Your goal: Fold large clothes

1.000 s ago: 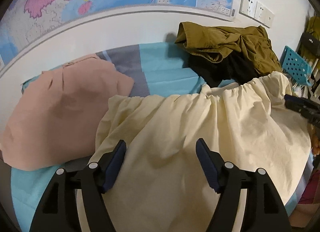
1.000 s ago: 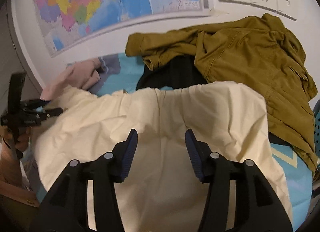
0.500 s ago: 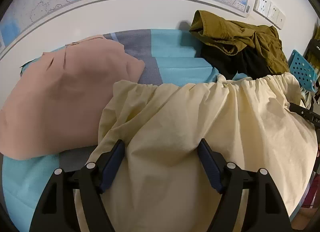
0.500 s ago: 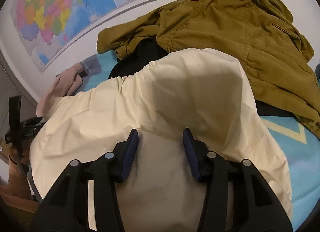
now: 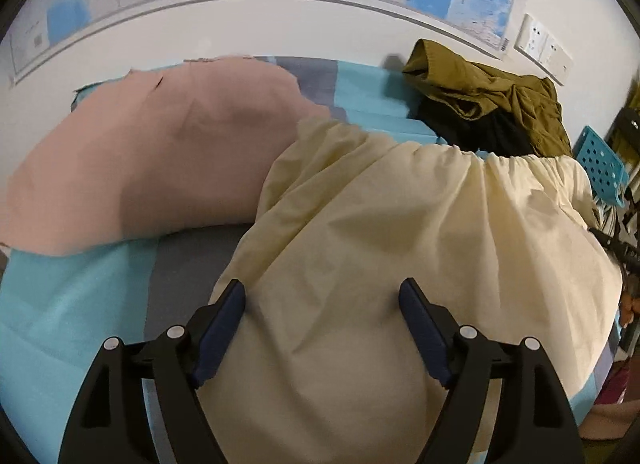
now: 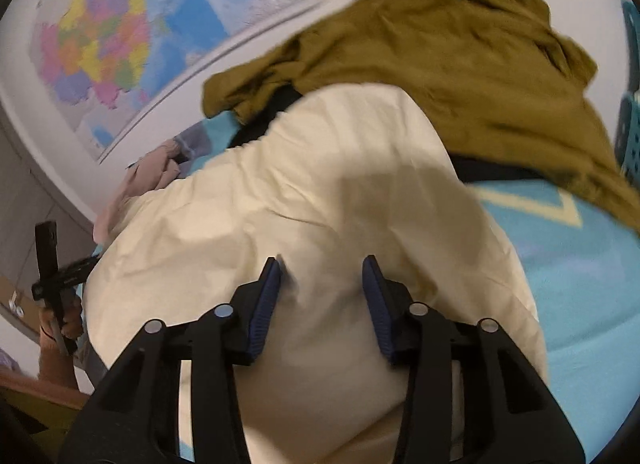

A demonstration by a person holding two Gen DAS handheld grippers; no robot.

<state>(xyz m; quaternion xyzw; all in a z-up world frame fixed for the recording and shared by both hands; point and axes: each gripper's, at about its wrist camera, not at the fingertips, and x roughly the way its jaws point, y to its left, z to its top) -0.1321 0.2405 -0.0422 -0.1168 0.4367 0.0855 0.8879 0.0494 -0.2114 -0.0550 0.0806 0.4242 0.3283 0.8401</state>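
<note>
The cream garment (image 5: 400, 232) covers the bed's (image 5: 72, 304) near edge; left gripper (image 5: 322, 300) has been widening, right gripper (image 6: 322, 272) narrowing, both gaping over cloth, gripping nothing.

**Bed with four garments on top**

Bed (image 5: 72, 296) against the wall, covered in a light blue and grey sheet. Cream garment (image 5: 400, 232) spread across the near side. Pink garment (image 5: 160, 152) flat to its left, edges touching. Olive jacket (image 5: 500, 92) heaped by the wall over a black garment (image 5: 476, 132).

Skirt (image 5: 400, 232) before jacket (image 5: 500, 100), perhaps overlapping
</note>
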